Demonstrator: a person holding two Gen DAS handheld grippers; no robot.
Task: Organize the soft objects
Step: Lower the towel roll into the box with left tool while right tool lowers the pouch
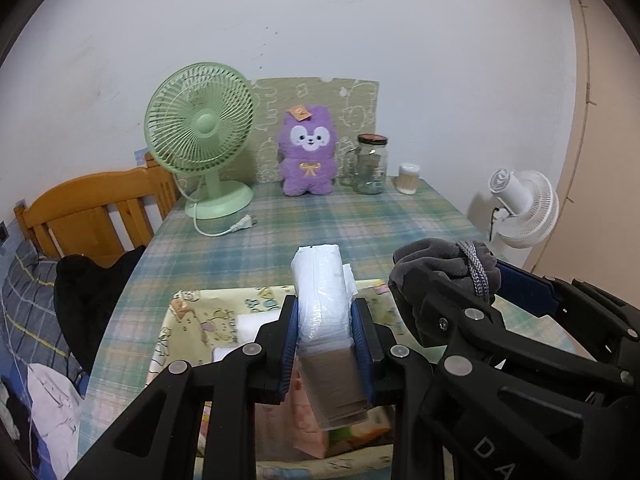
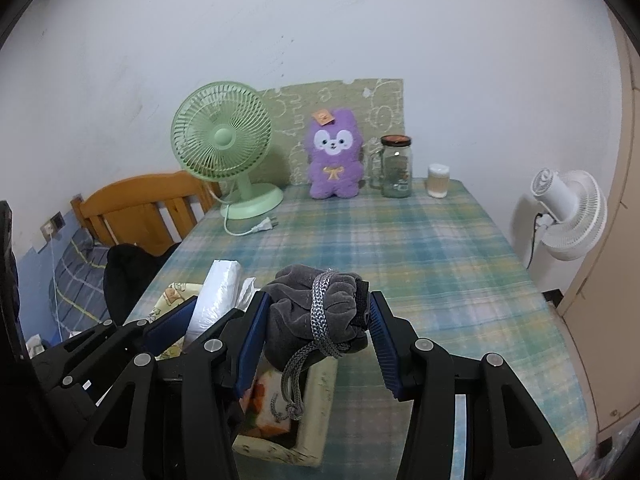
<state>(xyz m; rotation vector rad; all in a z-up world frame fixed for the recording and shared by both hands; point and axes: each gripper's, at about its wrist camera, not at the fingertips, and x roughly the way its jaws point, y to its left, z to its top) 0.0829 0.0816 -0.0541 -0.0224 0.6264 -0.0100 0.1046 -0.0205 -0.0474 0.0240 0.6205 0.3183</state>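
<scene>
- My left gripper is clamped on a plastic-wrapped tissue pack, blue pads pressed to both its sides; the pack sticks out forward over the fabric bin.
- My right gripper is clamped on a grey velvet pouch, left pad against it; on the right the pad meets a black tab at the pouch's edge.
- The pouch's grey braided cord wraps around it and dangles down with a knot at the end, hanging over the bin's corner.
- From the left camera, the right gripper with the pouch sits just beside the tissue pack, on its right.
- The bin, cartoon-printed, stands at the near edge of the plaid table; some colourful packets lie inside, unclear what.
- Far end of the table: green fan with loose plug, purple plush toy, glass jar, small container of cotton swabs.
- White fan stands off the table's right side; wooden bed frame on the left.
</scene>
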